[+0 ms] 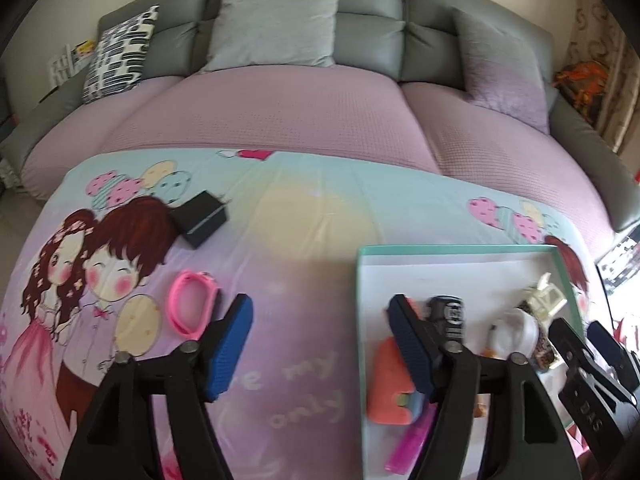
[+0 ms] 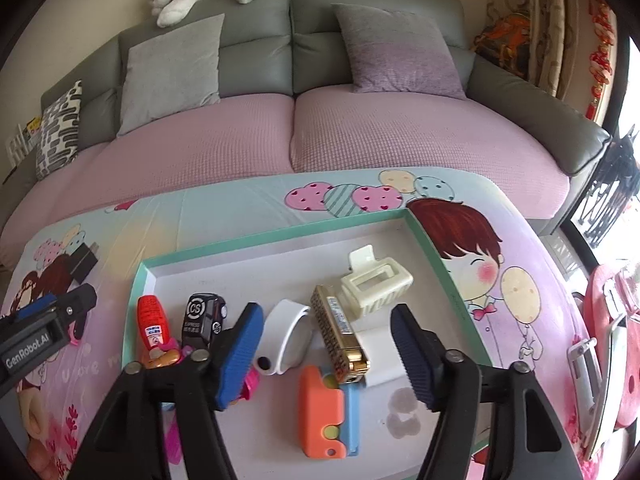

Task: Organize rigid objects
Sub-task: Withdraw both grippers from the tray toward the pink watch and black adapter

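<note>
The left gripper (image 1: 320, 344) and right gripper (image 2: 328, 344) fingers both gape wide, holding nothing. The pink band (image 1: 192, 307) and black box (image 1: 201, 218) sit outside the tray (image 2: 240, 240) (already crowded), so a careless drop could knock things.

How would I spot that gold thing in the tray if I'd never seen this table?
Find the shallow teal-rimmed tray on the cartoon tablecloth. Near its middle, a long gold bar lies slantwise between the white band and the cream hair claw. It is the only shiny, metallic-looking piece, with rows of small holes along one side.
</note>
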The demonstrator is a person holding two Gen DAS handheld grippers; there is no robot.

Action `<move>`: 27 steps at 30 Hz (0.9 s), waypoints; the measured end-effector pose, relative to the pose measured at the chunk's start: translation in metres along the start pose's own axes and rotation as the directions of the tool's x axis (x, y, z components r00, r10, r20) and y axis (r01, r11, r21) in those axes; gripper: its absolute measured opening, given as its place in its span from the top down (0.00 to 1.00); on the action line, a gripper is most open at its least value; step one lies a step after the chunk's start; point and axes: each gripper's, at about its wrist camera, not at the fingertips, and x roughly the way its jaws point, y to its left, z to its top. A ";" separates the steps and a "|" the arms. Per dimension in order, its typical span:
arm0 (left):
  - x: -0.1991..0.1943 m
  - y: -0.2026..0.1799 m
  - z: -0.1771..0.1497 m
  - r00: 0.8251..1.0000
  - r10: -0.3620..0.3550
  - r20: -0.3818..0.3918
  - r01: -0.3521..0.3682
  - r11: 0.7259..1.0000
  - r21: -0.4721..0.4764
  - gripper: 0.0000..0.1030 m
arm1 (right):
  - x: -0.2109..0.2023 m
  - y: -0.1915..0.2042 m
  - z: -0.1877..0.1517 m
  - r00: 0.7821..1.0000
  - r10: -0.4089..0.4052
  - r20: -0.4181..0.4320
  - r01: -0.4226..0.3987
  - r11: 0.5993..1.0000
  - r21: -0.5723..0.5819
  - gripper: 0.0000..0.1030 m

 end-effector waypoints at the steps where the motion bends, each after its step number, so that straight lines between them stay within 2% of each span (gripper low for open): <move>1: 0.000 0.002 0.000 1.000 0.008 0.001 -0.008 1.000 -0.004 0.19 | 0.000 0.003 0.000 1.000 0.006 0.003 -0.006 1.000 -0.008 0.28; 6: -0.001 0.015 0.002 0.999 0.047 0.015 -0.046 0.998 -0.039 0.16 | 0.001 0.017 -0.001 0.999 0.051 0.001 -0.051 0.998 -0.036 0.17; 8: 0.000 0.020 0.002 0.998 0.066 0.022 -0.064 0.996 -0.058 0.06 | 0.001 0.024 -0.003 0.998 0.055 -0.002 -0.056 0.997 -0.059 0.15; 10: -0.001 0.025 0.003 0.996 0.084 0.035 -0.081 0.994 -0.076 0.06 | 0.002 0.030 -0.003 0.998 0.063 -0.004 -0.063 0.995 -0.078 0.10; 12: -0.002 0.031 0.003 0.995 0.093 0.044 -0.088 0.991 -0.097 0.06 | 0.003 0.035 -0.004 0.997 0.071 -0.005 -0.071 0.993 -0.092 0.00; 27: -0.006 0.079 0.004 0.985 0.156 0.073 -0.134 0.960 -0.244 0.06 | 0.008 0.060 -0.008 0.993 0.113 -0.019 -0.115 0.985 -0.128 0.00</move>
